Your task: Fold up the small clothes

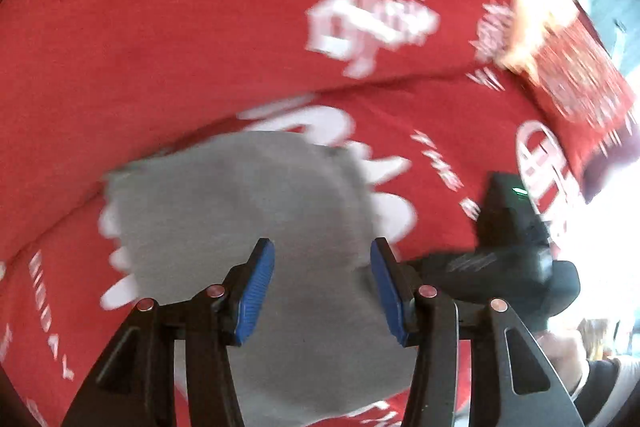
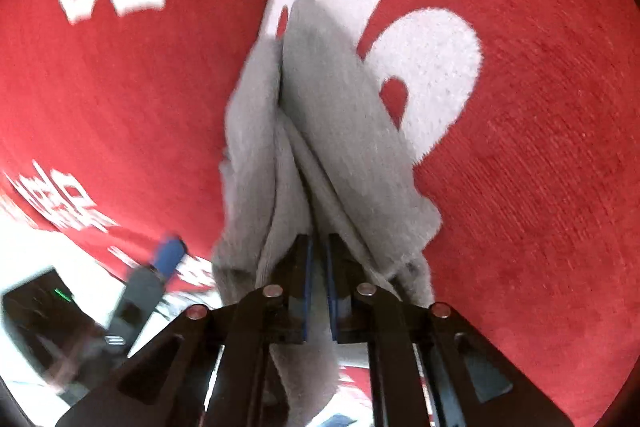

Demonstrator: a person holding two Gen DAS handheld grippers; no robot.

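Note:
A small grey garment (image 1: 240, 211) lies partly folded on a red cloth with white lettering (image 1: 160, 27). My left gripper (image 1: 322, 255) is open just above the garment, holding nothing. My right gripper (image 2: 319, 247) is shut on the grey garment (image 2: 332, 107), which bunches in folds around its blue-padded fingers (image 2: 306, 267) and stretches away over the red cloth (image 2: 540, 147). In the left wrist view the right gripper's black body (image 1: 516, 239) shows at the garment's right edge. In the right wrist view the left gripper (image 2: 160, 267) shows at the lower left, blurred.
A folded red patterned item (image 1: 576, 79) with a pale orange piece on it lies at the far right of the cloth. Bright glare past the cloth's edge shows at right (image 1: 608, 227) and in the right wrist view at lower left (image 2: 48, 251).

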